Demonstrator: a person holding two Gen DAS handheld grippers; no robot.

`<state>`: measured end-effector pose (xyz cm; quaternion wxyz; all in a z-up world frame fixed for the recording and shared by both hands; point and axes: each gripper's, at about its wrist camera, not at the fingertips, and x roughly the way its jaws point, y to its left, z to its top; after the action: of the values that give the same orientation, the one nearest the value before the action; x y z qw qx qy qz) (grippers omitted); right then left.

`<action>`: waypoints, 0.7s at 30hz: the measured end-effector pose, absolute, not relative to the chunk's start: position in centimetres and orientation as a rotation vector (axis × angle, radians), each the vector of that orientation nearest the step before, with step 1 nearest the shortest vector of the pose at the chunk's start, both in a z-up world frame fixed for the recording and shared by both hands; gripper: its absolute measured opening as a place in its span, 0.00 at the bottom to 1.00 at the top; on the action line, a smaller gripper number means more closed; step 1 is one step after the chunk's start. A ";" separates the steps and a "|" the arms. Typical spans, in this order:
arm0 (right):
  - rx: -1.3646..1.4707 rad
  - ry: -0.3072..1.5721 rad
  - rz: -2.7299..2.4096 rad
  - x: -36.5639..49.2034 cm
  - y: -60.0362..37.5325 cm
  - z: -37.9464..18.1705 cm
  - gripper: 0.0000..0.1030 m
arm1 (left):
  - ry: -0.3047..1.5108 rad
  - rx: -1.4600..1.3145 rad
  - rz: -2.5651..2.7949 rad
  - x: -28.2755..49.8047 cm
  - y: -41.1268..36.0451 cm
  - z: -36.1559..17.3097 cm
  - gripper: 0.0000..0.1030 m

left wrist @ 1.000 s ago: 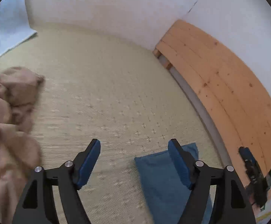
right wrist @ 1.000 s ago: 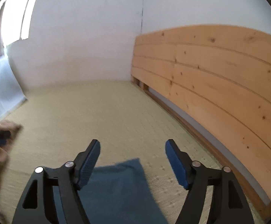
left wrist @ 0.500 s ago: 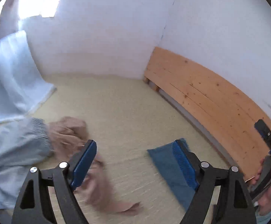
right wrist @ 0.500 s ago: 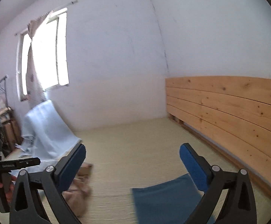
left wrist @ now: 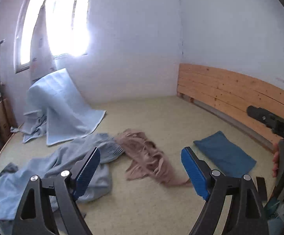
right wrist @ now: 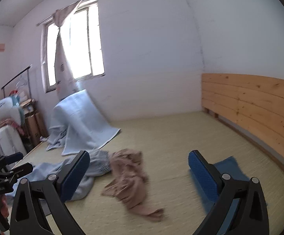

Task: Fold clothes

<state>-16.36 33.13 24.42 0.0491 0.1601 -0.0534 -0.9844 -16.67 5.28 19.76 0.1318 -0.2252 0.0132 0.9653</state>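
Note:
A folded dark blue cloth lies flat on the straw mat near the wooden panel. A crumpled tan garment lies in the middle of the mat. A rumpled light blue garment sprawls to its left. My left gripper hangs open above the mat, with nothing between its fingers. My right gripper also stands wide open and empty, above the tan garment. In the left wrist view the other gripper shows at the right edge, held by a hand.
A pale blue blanket is draped over something by the window wall. A wooden panel runs along the right wall. Boxes, a clothes rack and a white appliance crowd the left side. The mat stretches to the far wall.
Both grippers have lifted and drawn back from the blue cloth, and both views swung left. The tan and light blue garments, the blanket and the window came into view. The right jaws stand wider.

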 end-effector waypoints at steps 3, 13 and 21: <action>0.515 -0.114 -2.978 -14.7 29.4 22.8 1.00 | 0.005 -0.659 2.832 -14.4 2.6 18.5 0.85; 0.601 -0.033 -2.963 -13.2 24.6 14.6 1.00 | -0.118 -0.777 2.945 -13.3 -1.4 10.4 0.85; 0.740 -0.001 -2.973 -14.6 25.4 7.0 1.00 | 0.196 -0.740 3.006 -14.4 2.2 4.1 0.85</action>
<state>-14.60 25.40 7.00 0.0389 0.2414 -0.0002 -0.9697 -14.39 2.23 4.12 0.0200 -0.2384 0.0631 0.9689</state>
